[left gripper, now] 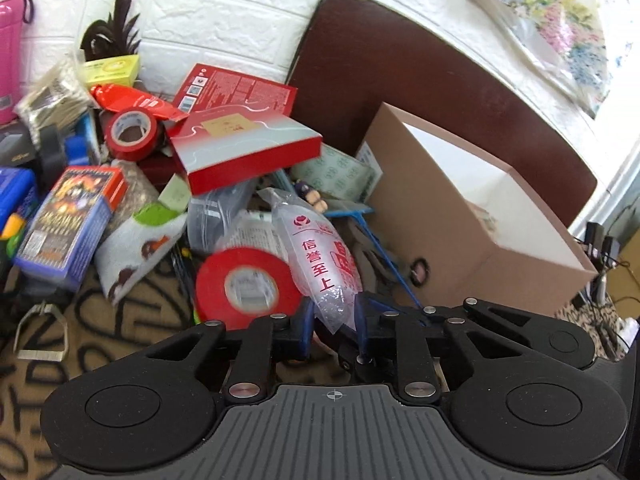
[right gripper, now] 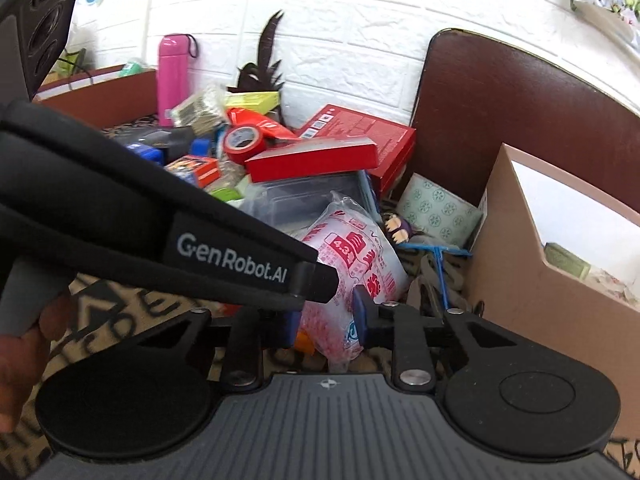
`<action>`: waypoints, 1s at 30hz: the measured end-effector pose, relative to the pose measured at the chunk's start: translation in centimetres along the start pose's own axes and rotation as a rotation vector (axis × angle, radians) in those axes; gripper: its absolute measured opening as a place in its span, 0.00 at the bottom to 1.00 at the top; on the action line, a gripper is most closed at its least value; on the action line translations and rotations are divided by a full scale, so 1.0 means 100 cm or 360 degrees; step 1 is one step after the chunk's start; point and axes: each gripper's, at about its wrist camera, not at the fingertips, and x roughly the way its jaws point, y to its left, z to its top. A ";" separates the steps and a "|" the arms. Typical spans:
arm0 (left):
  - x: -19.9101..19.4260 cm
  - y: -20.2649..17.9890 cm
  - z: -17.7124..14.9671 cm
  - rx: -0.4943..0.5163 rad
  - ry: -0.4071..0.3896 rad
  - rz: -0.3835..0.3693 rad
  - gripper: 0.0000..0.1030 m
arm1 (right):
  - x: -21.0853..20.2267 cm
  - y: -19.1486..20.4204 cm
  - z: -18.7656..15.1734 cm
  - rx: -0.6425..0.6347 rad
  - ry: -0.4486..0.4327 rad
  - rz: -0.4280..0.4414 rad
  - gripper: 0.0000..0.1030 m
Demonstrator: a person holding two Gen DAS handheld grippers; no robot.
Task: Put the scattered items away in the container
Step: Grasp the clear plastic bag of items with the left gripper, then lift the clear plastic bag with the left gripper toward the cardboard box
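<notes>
Near the pile's front edge, the clear printed bag [left gripper: 320, 256] is pinched at its near end by both the left gripper [left gripper: 334, 316] and right gripper [right gripper: 326, 316], jaws nearly closed. It looks light, soft and slippery. The box [left gripper: 472, 236] stands right, on a patterned cloth [left gripper: 120, 320] by a white wall [left gripper: 224, 20].

White brick wall [left gripper: 240, 12], dark chair back [left gripper: 400, 68], floral cloth [left gripper: 560, 32]
</notes>
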 end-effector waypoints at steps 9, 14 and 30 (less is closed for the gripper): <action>-0.059 -0.018 -0.064 -0.0109 0.0107 -0.0029 0.16 | -0.071 0.024 -0.037 -0.0103 0.0099 0.0143 0.26; -0.083 -0.020 -0.094 -0.0119 0.0149 0.0013 0.27 | -0.107 0.043 -0.062 -0.0178 0.0125 0.0187 0.27; -0.077 0.012 -0.098 -0.0304 0.0130 0.0125 0.78 | -0.122 -0.004 -0.086 0.0465 0.0224 0.0335 0.55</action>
